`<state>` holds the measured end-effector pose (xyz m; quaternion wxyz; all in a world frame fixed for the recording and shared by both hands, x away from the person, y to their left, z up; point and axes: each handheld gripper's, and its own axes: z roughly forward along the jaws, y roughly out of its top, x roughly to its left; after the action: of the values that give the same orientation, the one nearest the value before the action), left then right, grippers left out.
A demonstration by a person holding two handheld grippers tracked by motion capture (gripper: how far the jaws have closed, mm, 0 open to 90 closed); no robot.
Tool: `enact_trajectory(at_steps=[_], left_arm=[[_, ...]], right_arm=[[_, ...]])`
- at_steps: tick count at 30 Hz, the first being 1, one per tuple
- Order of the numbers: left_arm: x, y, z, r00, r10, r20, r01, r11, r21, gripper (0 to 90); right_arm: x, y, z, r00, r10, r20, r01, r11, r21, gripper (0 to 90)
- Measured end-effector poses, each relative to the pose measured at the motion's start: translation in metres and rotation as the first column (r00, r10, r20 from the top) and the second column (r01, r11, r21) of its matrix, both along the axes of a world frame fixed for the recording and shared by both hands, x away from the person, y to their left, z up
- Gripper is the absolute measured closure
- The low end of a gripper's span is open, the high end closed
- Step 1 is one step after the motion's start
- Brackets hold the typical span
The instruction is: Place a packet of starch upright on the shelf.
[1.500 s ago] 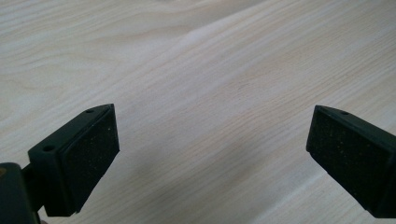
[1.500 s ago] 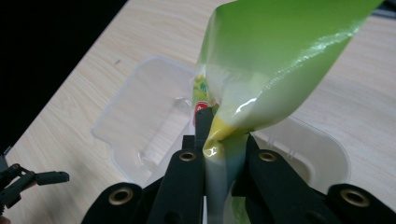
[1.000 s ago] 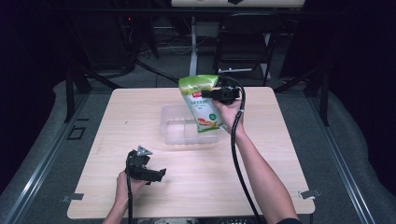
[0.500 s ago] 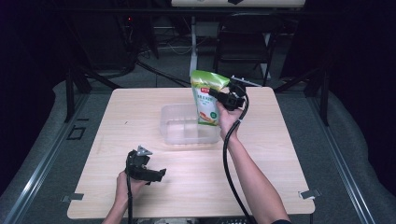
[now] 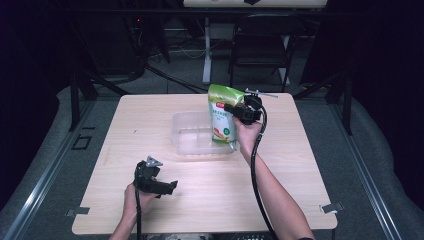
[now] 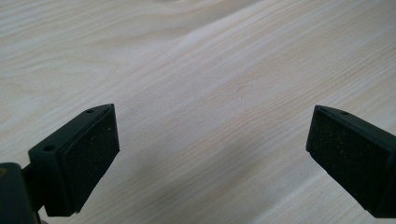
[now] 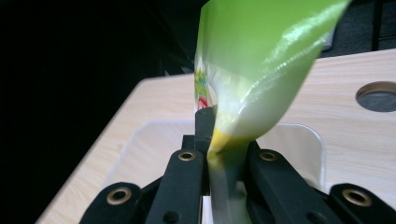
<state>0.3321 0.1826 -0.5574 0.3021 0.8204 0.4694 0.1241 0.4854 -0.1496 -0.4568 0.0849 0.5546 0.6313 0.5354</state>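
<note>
Your right gripper [image 5: 239, 113] pinches the green pouch [image 5: 222, 120] upright, its long axis vertical, directly over the clear tub's [image 5: 186, 131] right end; left gripper [image 5: 161, 187] wide, empty.

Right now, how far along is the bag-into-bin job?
Done: right gripper is shut on the green bag and has it upright at the clear bin. In hand: the bag's bottom sits at the bin's right end, jaws clamped on its edge. Left: releasing the bag. Left gripper idles open over the table.
</note>
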Motion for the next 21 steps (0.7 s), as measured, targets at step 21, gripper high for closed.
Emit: enact_trajectory(at_steps=[21], left_arm=[[0.001, -0.003, -0.003, 0.9998, -0.013, -0.013, 0.013, 0.9999, 0.006, 3.2]], right_arm=[[0.051, -0.007, 0.017, 0.9475, 0.280, -0.154, -0.315, 0.900, -0.301, 54.8]])
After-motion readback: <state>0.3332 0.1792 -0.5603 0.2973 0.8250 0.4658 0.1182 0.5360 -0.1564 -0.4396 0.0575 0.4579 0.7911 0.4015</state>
